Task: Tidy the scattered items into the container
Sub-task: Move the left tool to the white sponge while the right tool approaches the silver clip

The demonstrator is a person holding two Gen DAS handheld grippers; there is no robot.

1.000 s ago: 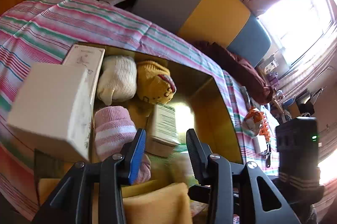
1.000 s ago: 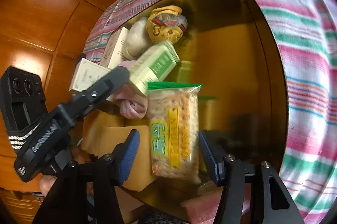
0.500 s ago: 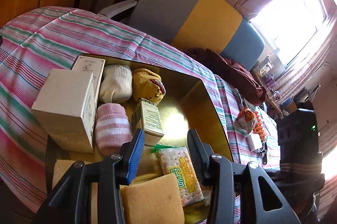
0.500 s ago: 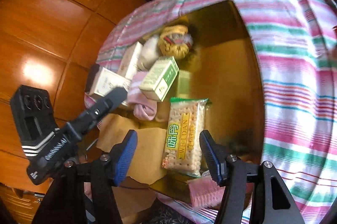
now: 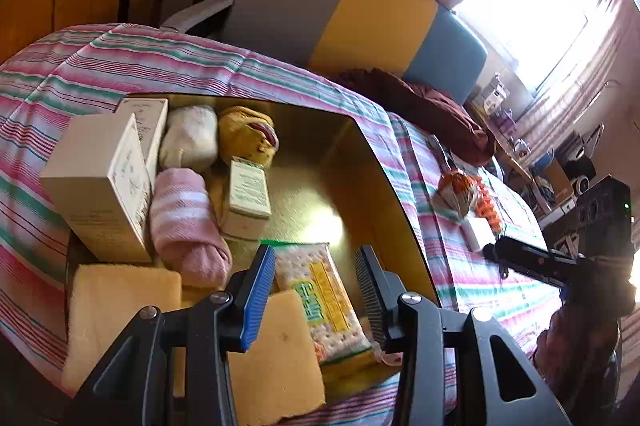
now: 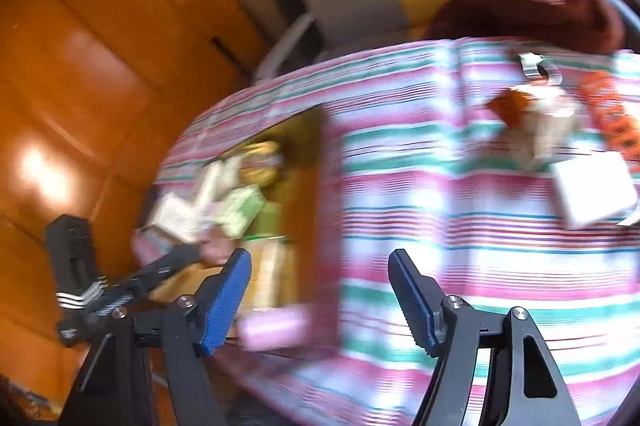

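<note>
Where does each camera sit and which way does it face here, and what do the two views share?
Left wrist: on the left hand-held gripper, looking down into the cardboard box; its open fingers frame the cracker packet, and the right hand-held gripper shows at the right edge.
Right wrist: on the right hand-held gripper, blurred, facing across the striped cloth toward the white box; its fingers are open and empty, and the left hand-held gripper shows at lower left.
Shared: the cardboard box, striped cloth, white box and orange snack bag.

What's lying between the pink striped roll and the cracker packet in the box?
In the left wrist view nothing lies between the pink striped roll and the cracker packet, only bare gold box floor. The small green-printed carton sits just beyond that gap.
</note>
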